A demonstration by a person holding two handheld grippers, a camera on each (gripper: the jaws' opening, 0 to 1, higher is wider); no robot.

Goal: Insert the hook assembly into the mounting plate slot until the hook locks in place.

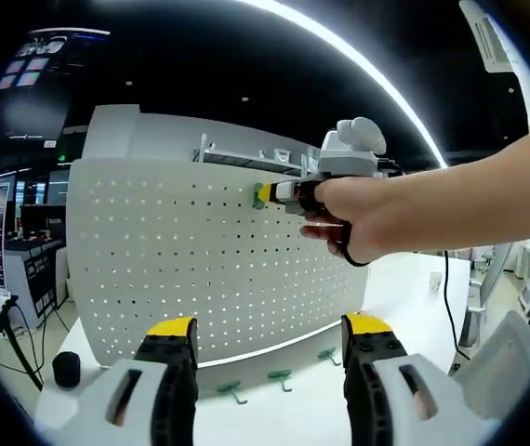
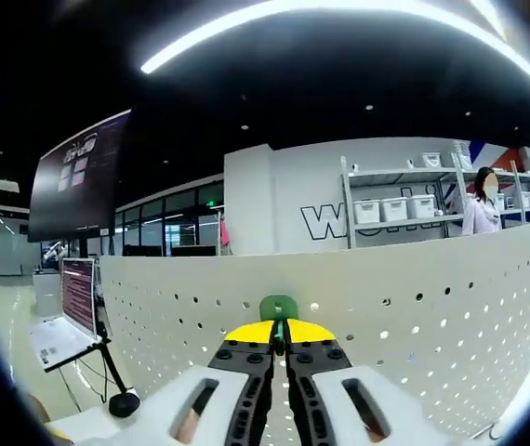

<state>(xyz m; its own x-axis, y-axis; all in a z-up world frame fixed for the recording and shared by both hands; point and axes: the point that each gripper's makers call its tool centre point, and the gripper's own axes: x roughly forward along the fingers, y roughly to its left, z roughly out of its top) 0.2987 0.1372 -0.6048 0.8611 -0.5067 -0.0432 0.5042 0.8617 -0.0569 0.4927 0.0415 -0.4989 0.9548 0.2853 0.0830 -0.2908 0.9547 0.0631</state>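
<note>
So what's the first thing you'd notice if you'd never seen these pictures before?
Probably the big white pegboard full of little holes, standing upright on the table. High on it, the right gripper, held in a person's hand, presses a small green hook against the holes, its yellow-tipped jaws pinched on it. Three more green hooks lie on the table at the board's foot, just past the open left gripper.
</note>
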